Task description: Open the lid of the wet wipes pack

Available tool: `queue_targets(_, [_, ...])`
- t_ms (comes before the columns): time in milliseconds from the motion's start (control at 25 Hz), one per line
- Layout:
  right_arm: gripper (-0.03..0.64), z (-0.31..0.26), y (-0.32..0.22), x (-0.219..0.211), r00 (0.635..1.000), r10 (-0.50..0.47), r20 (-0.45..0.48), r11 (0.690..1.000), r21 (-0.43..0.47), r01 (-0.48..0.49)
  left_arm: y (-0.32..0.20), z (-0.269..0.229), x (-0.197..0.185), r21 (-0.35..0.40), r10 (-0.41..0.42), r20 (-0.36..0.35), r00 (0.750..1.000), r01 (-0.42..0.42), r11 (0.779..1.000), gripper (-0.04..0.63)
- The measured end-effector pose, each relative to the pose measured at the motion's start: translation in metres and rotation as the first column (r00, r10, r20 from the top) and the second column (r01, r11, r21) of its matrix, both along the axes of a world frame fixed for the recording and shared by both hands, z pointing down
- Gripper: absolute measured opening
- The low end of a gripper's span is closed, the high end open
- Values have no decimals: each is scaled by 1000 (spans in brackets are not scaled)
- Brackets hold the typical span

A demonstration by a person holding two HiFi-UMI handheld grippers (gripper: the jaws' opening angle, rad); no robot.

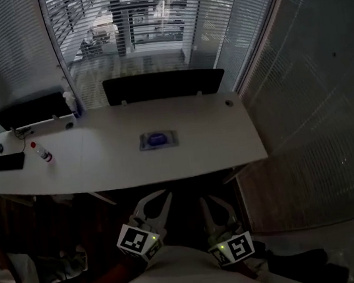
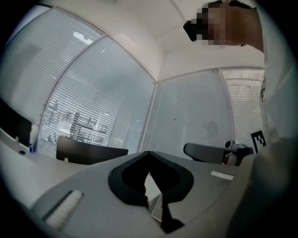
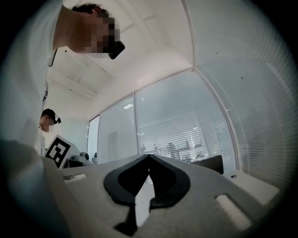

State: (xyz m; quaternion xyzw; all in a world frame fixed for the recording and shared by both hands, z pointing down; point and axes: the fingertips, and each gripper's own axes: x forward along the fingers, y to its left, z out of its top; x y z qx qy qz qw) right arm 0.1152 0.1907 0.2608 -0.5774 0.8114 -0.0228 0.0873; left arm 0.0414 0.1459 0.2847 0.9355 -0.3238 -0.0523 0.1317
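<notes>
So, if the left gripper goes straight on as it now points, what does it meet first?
Most likely the table, at its near edge; nothing lies before it. If the left gripper is above the top, the wipes pack comes first. Height is unclear.

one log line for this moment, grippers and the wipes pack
left gripper: shut, empty | right gripper: shut, empty | wet wipes pack: mid table, lid looks closed, untouched | grippers: both short of table
</notes>
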Motion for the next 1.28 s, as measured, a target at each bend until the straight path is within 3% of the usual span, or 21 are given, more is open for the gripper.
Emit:
queue_targets(560, [0,-1,-166,-74,996,-77,-41,997,-1,77,-157,4,-72,-7,-75,-36,997,75,997,3])
queue_targets(800, [0,8,-196,-85,994,-105,-39,995,-8,104,-183,11,-85,-3,-107,-38,994,107,994,3])
queue_targets(1280, [0,14,-233,-70,985,-170,-30,985,10,170,-211,11,-69,7,-175,-16,985,175,985,3])
